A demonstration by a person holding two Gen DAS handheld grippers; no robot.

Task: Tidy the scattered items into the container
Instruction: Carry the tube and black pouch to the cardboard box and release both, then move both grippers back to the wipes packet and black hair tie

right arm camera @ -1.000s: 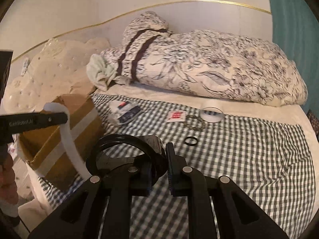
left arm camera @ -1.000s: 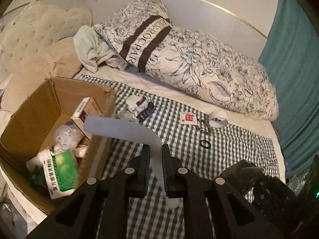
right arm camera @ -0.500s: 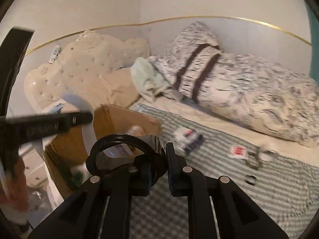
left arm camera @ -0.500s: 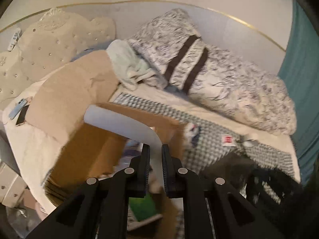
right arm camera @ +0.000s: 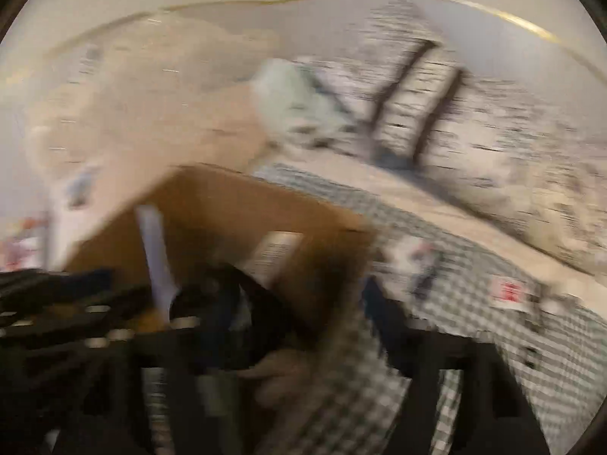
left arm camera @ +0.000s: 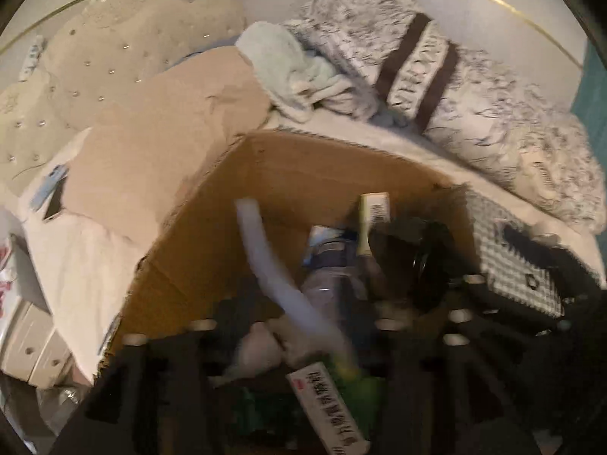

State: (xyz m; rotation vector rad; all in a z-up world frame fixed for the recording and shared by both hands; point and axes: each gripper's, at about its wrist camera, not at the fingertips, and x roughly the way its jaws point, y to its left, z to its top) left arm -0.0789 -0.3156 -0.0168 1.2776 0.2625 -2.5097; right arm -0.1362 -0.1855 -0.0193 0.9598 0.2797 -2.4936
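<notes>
A floral-print pillow (left arm camera: 493, 121) with two dark brown stripes lay across the bed beyond the fingers and to their right. A pale green towel (left arm camera: 292, 72) was bunched against its left end. Left of the towel lay a tan cloth (left arm camera: 163, 140), and behind that stood a cream tufted headboard (left arm camera: 114, 53) studded with small buttons. A green-and-white checked sheet (right arm camera: 447, 261) covered the bed to the right of the fingers. A teal curtain (left arm camera: 592, 87) edged the far right. A gold trim line (left arm camera: 512, 3) curved along the wall above the pillow. Both views were blurred by motion.
</notes>
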